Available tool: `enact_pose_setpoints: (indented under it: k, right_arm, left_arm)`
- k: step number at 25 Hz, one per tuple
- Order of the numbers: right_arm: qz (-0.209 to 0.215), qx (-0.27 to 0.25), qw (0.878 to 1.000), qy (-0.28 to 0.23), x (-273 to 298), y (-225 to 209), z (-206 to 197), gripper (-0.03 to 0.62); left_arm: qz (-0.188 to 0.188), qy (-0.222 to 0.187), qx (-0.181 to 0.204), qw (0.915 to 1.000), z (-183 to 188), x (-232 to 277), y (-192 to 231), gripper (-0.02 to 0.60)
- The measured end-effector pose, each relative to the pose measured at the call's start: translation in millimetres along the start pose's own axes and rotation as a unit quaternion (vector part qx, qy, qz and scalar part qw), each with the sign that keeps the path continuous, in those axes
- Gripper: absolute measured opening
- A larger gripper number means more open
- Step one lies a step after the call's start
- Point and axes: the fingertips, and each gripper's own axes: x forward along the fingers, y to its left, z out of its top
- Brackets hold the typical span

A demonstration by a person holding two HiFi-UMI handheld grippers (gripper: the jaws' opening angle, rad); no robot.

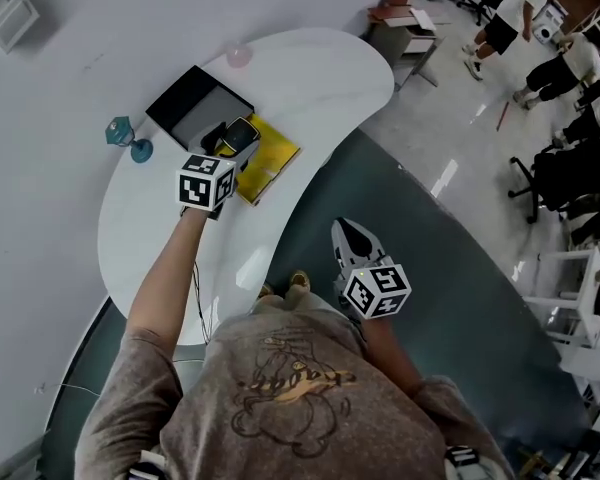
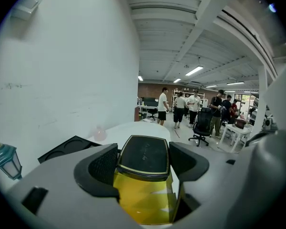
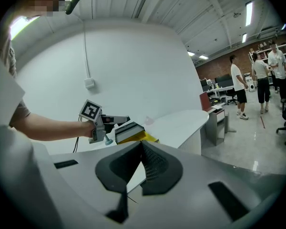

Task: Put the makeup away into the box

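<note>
Table: white curved tabletop (image 1: 320, 78).
Box: black open case (image 1: 195, 106), table's 10 o'clock side.
Left gripper (image 1: 230, 140): clamped across compact's sides.
Right gripper (image 1: 352, 240): pinched closed, empty.
Compact: black gold-rimmed makeup case (image 2: 144, 155), 4 o'clock of box; likely light, rigid, slick, so grip side edges.

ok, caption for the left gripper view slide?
Left gripper holds a black compact over a yellow item on the white table, black box at left.

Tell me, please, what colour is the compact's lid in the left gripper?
Black compact lid, gold-rimmed; clearest in the left gripper view.
</note>
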Motion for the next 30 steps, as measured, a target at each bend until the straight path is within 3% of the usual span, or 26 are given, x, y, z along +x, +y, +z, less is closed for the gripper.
enact_pose_setpoints:
  k: [16,30]
  right_arm:
    - [-0.009,0.015,1.000,0.021,9,-20,-9,0.003]
    - [-0.013,0.030,0.999,0.038,26,-42,-10,0.003]
  left_arm:
    - [-0.012,0.103,-0.011,0.9945,-78,66,-4,0.356]
    - [-0.021,0.164,-0.009,0.9862,-107,116,-6,0.356]
